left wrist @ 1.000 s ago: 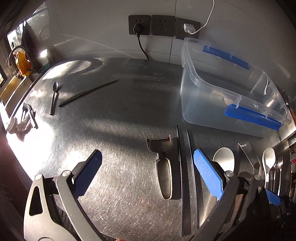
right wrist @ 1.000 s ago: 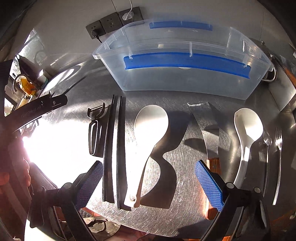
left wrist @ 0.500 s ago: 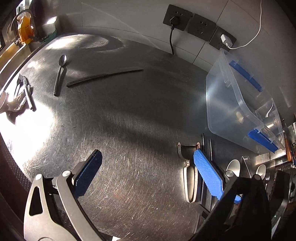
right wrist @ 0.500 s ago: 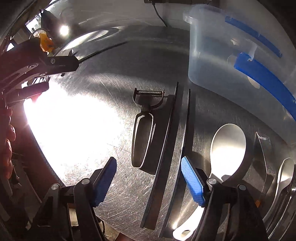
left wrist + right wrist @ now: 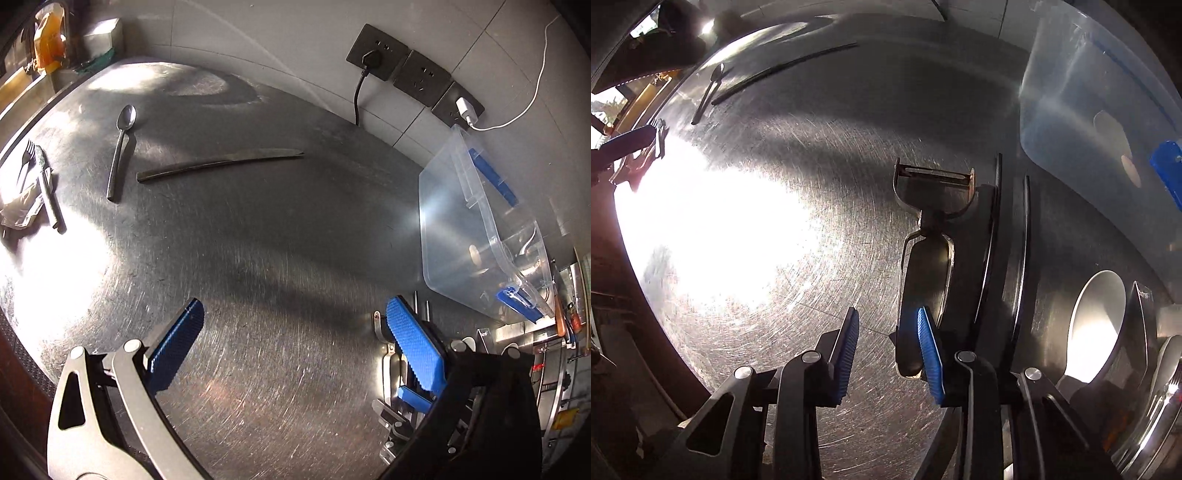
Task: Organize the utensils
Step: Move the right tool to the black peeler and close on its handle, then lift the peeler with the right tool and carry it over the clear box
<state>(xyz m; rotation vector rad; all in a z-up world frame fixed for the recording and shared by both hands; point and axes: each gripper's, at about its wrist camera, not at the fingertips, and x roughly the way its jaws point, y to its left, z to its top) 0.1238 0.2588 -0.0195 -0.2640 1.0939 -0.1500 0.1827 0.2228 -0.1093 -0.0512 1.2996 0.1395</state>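
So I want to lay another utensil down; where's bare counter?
Free: the wide steel stretch between the lone chopstick and the peeler, left of the clear bin. Crowded: right of the peeler, chopstick pair and white spoon.

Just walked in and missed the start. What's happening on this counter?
A person holding a gripper in each hand is sorting utensils on a steel counter. The right gripper, jaws part open, is low at the peeler, which lies untouched beside two chopsticks. The left gripper hovers wide open, holding nothing. A spoon and a clear bin lie beyond.
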